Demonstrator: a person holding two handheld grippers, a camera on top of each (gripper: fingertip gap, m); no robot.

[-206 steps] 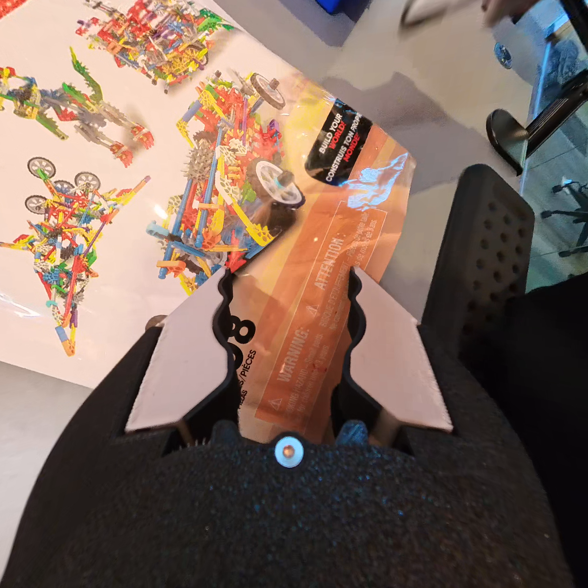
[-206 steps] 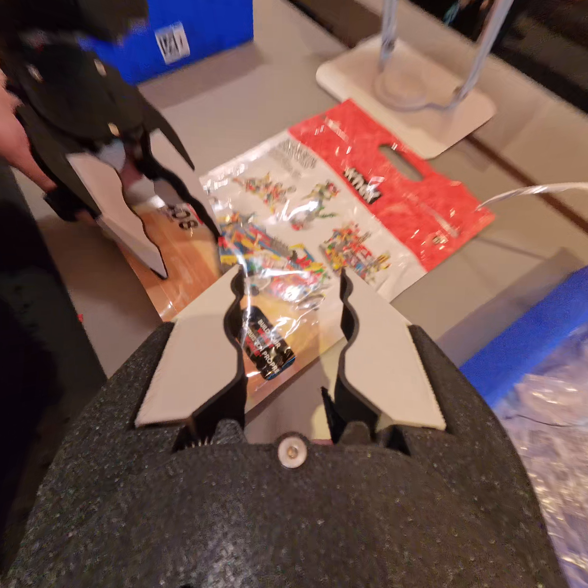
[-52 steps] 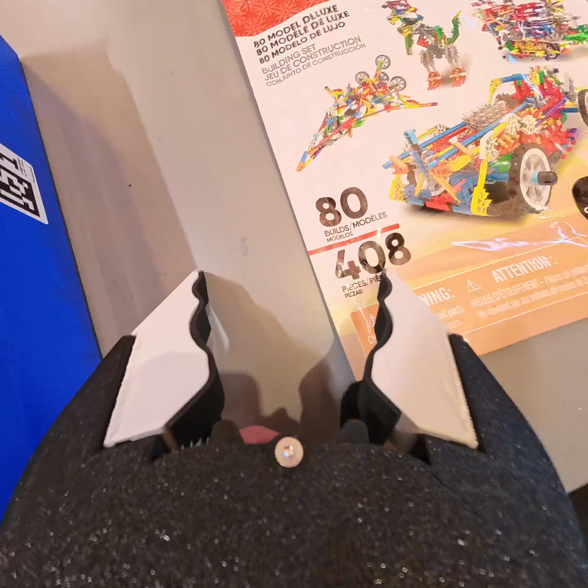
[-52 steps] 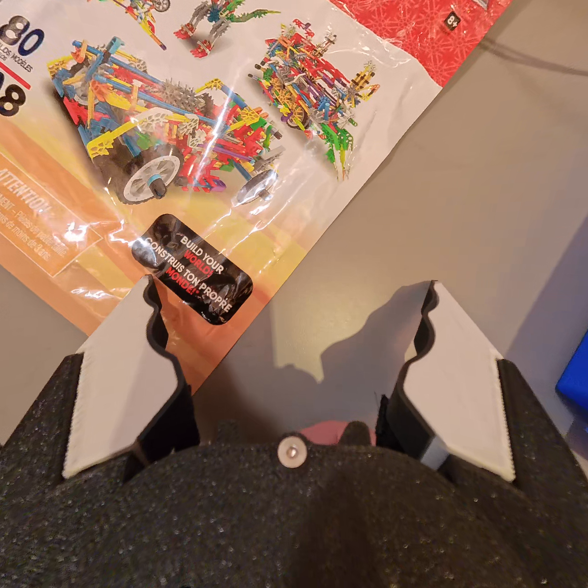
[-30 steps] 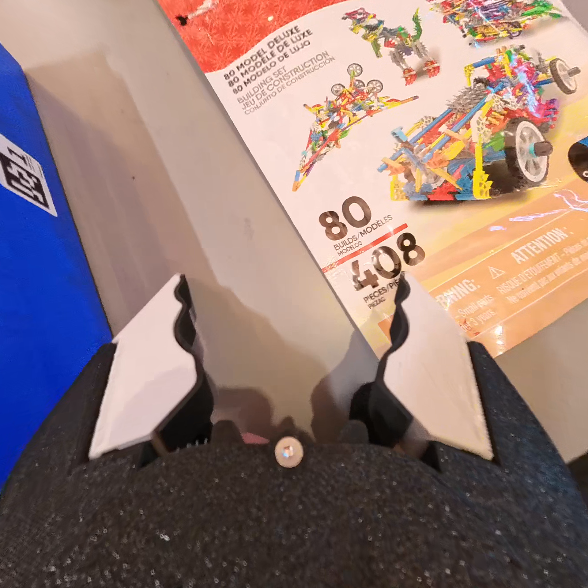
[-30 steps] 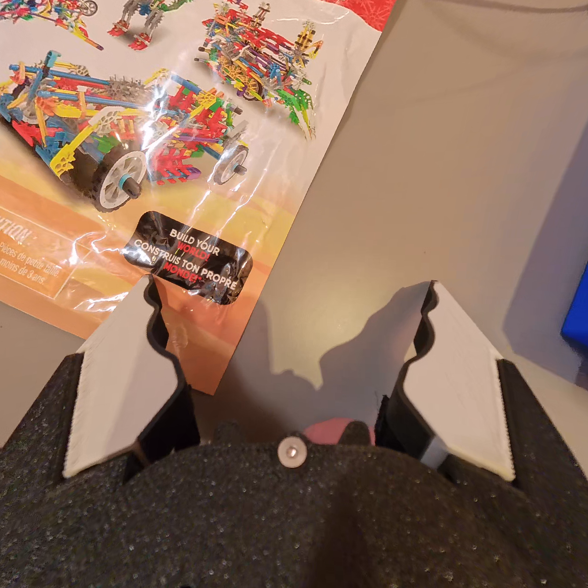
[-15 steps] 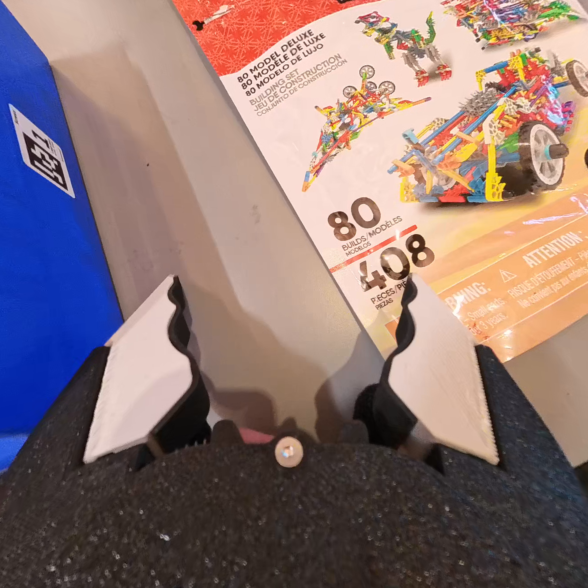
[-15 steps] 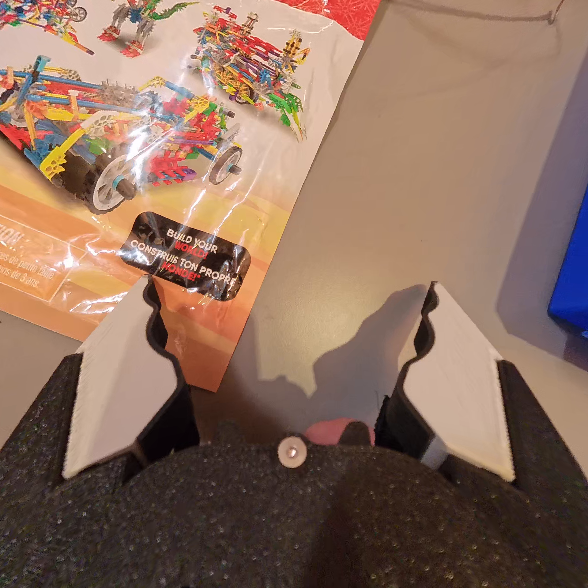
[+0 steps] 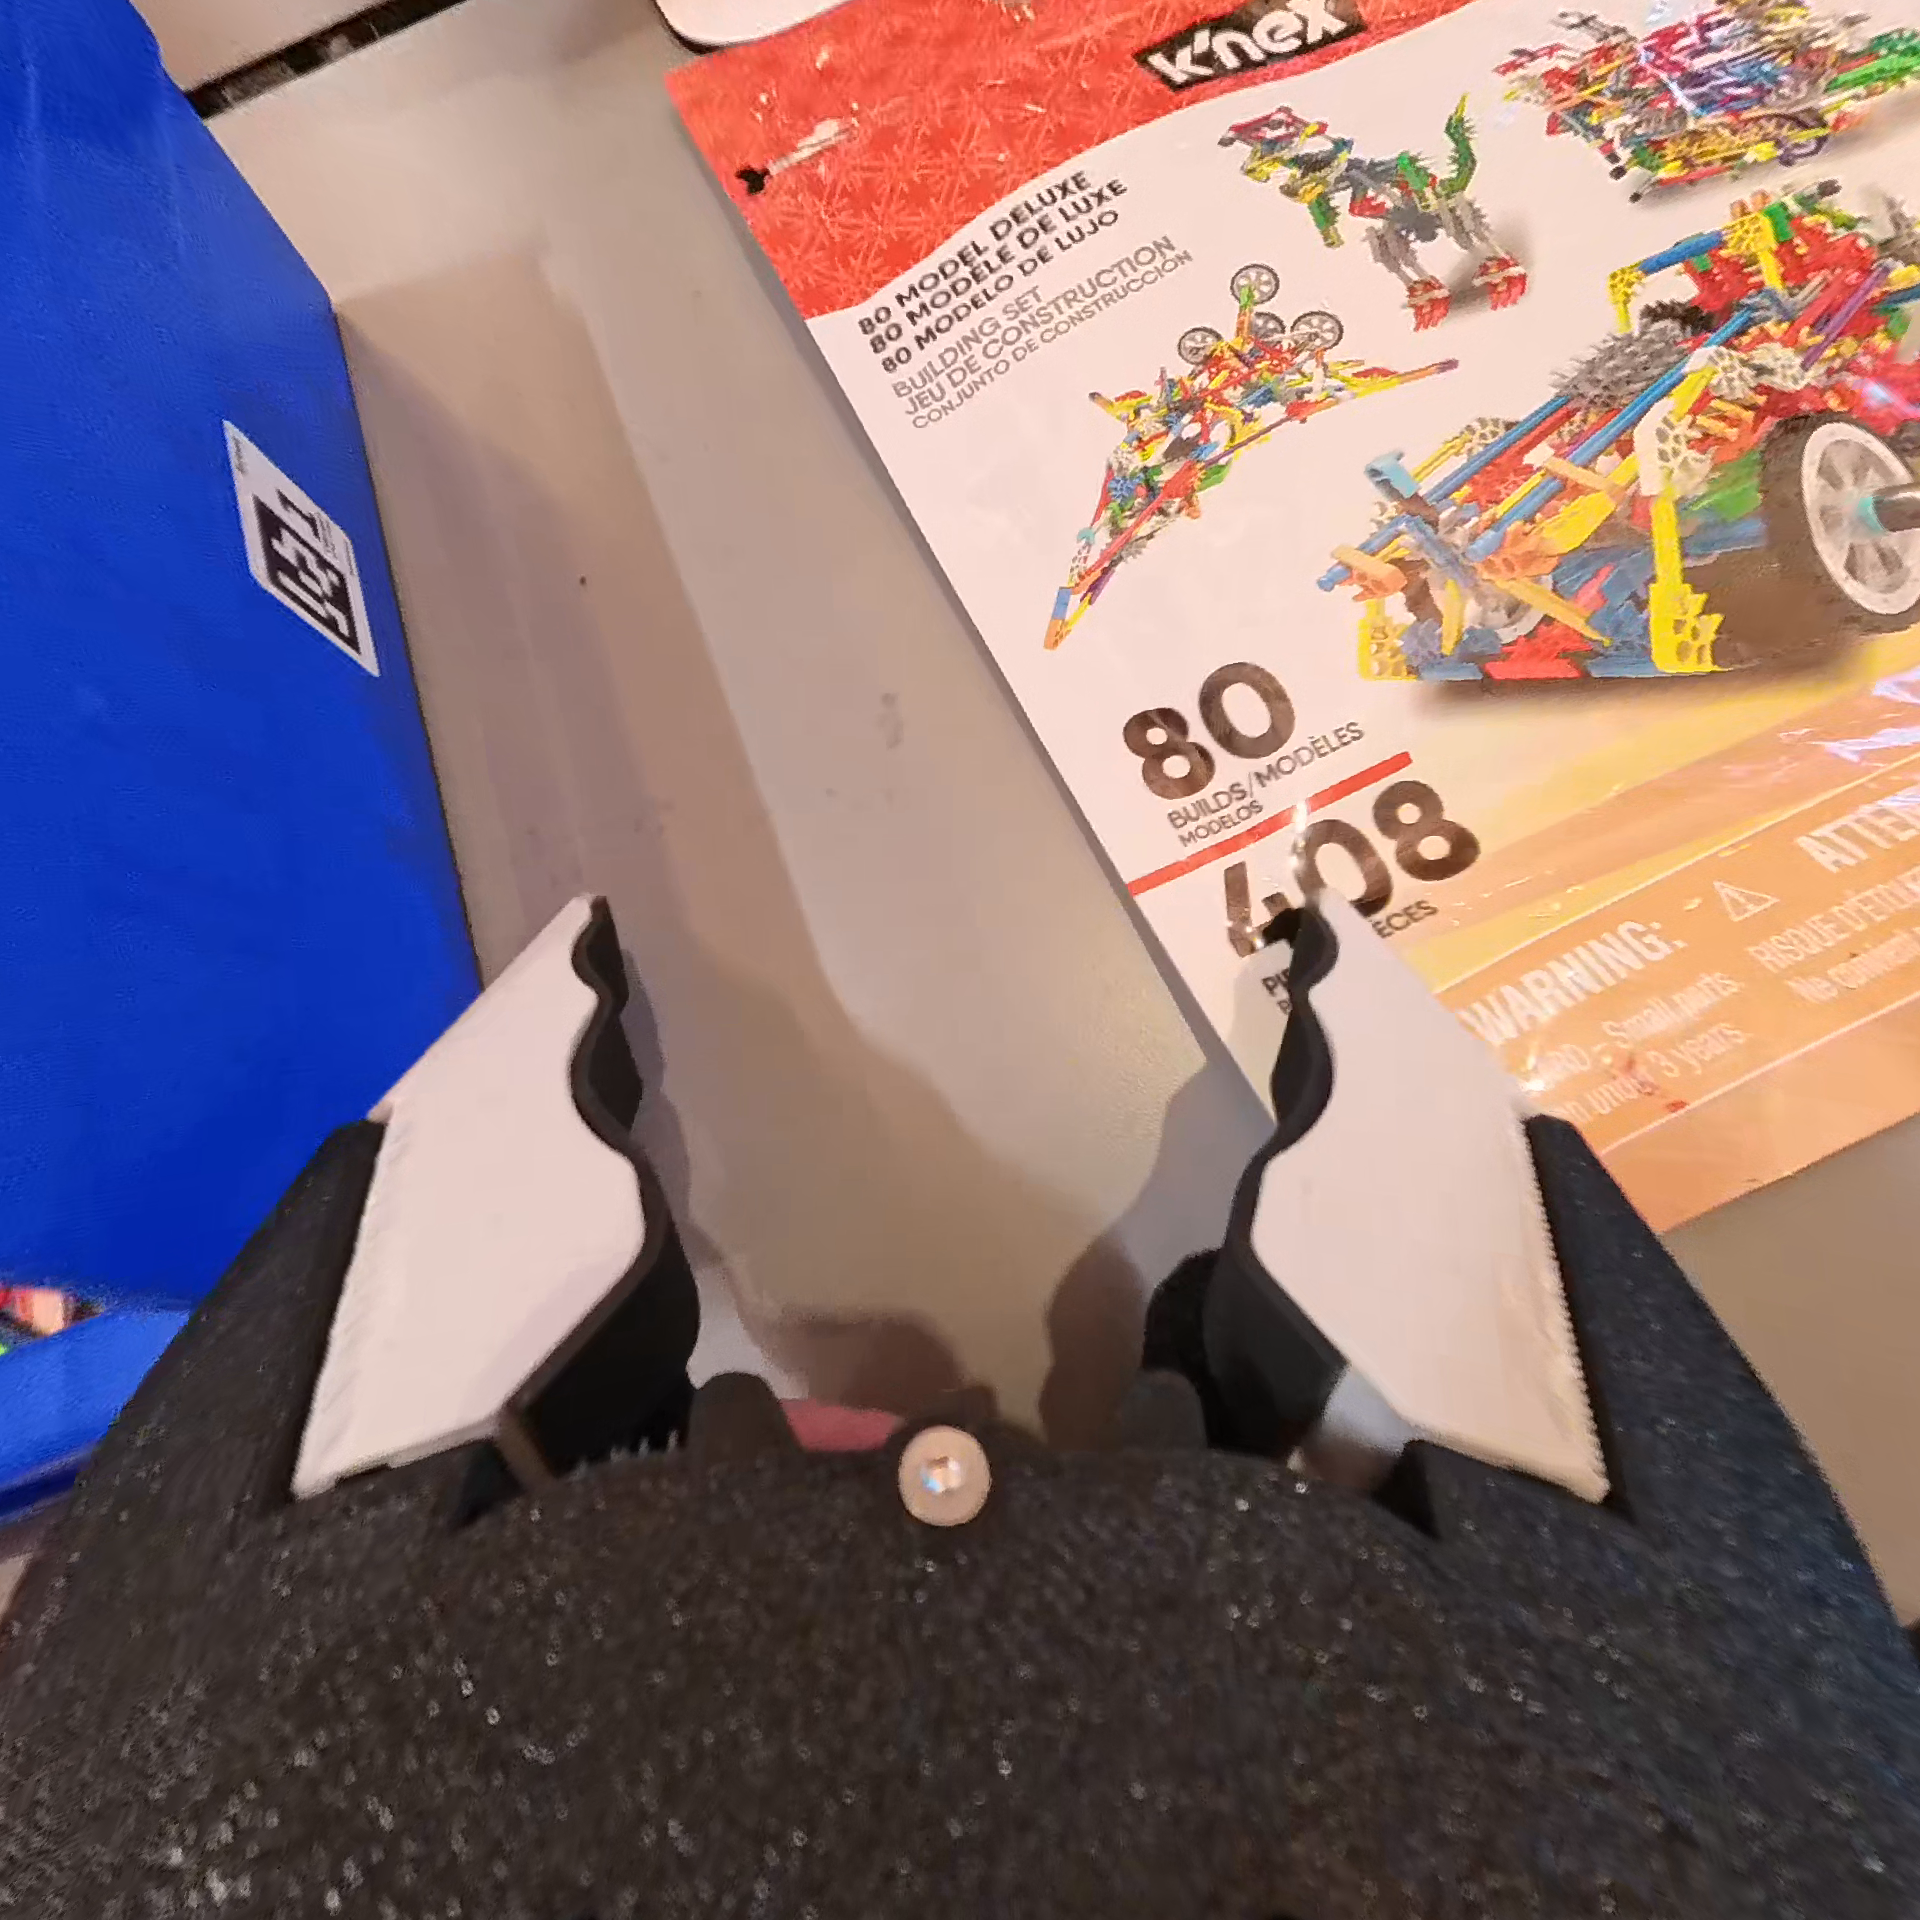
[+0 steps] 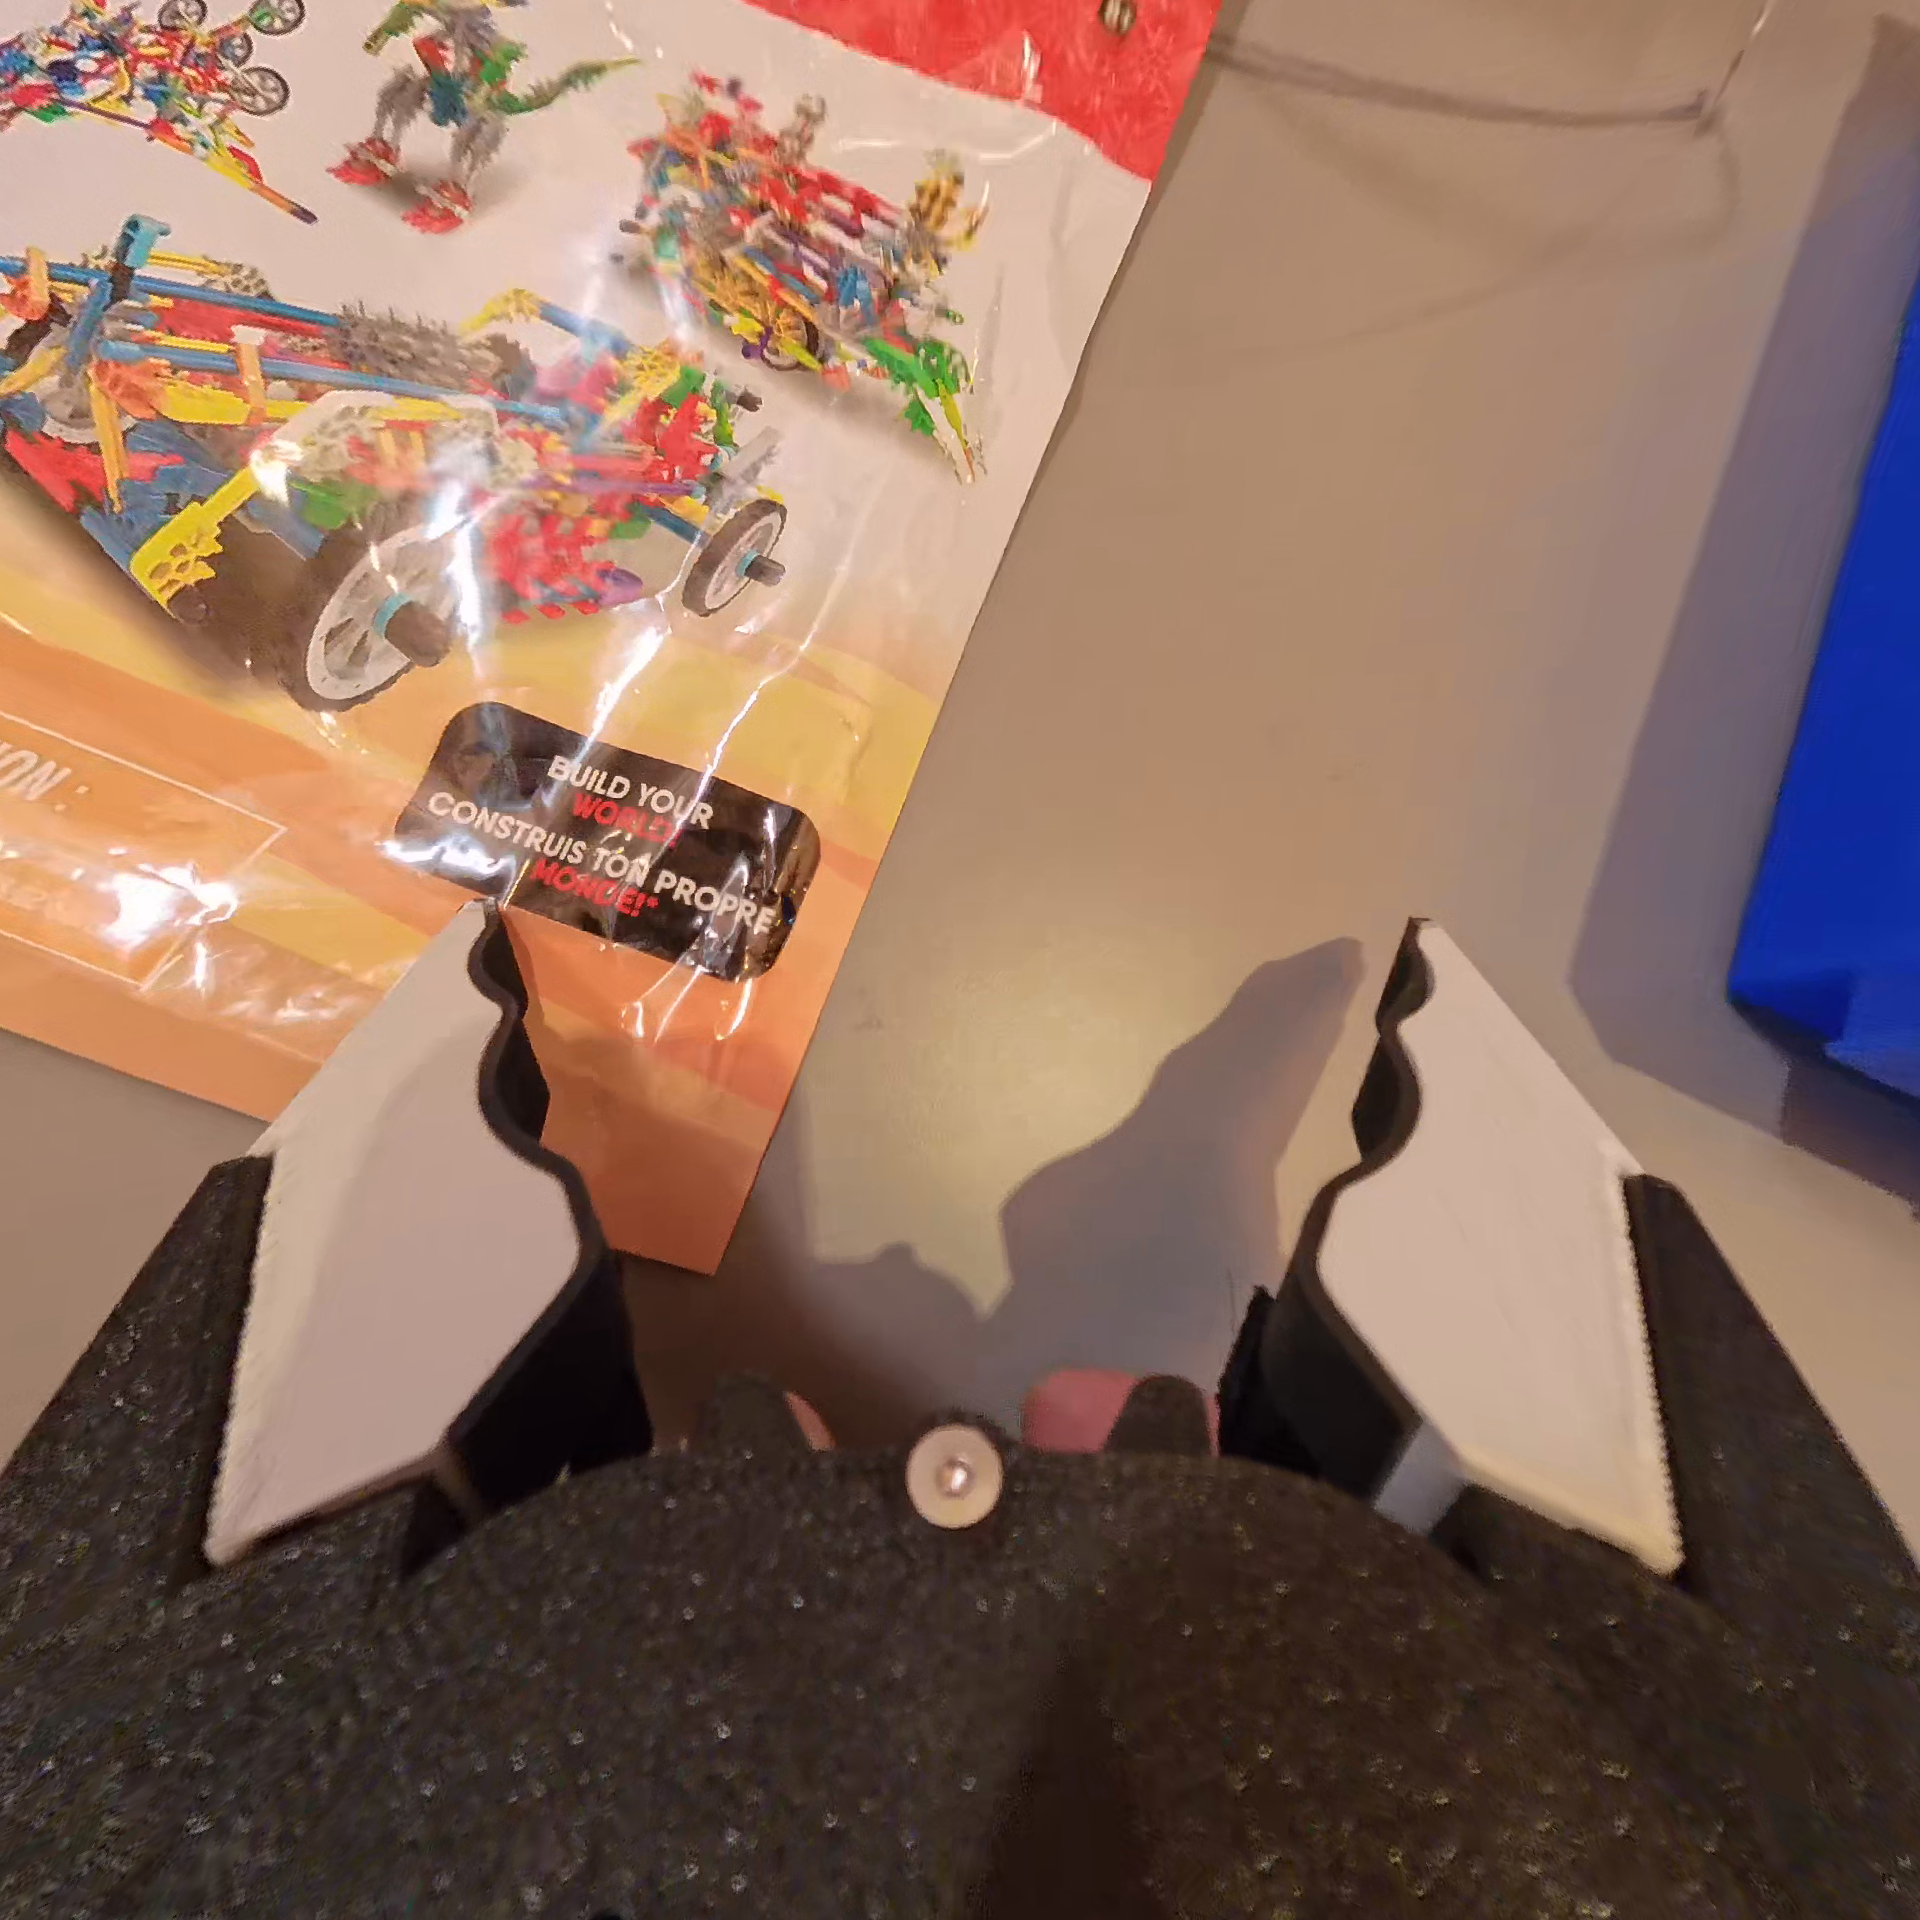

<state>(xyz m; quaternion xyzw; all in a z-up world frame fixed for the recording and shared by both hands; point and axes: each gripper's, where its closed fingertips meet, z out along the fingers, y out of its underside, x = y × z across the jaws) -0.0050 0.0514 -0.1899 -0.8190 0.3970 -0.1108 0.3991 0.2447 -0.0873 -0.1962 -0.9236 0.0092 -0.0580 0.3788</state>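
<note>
Left wrist view: the left tongs (image 9: 951,925) stand wide apart, holding nothing, above bare grey desk (image 9: 748,727). A flat printed plastic bag (image 9: 1351,499), red along its top with pictures of colourful toy models, lies on the desk to the right; the right finger's tip overlaps its lower left edge. A blue bin (image 9: 177,623) with a white sticker stands at the left.

Right wrist view: the right tongs (image 10: 945,925) also gape, empty. The bag (image 10: 582,436) lies ahead to the left, its lower right corner reaching between the fingers, near the left one. A blue box (image 10: 1849,790) sits at the right edge.
</note>
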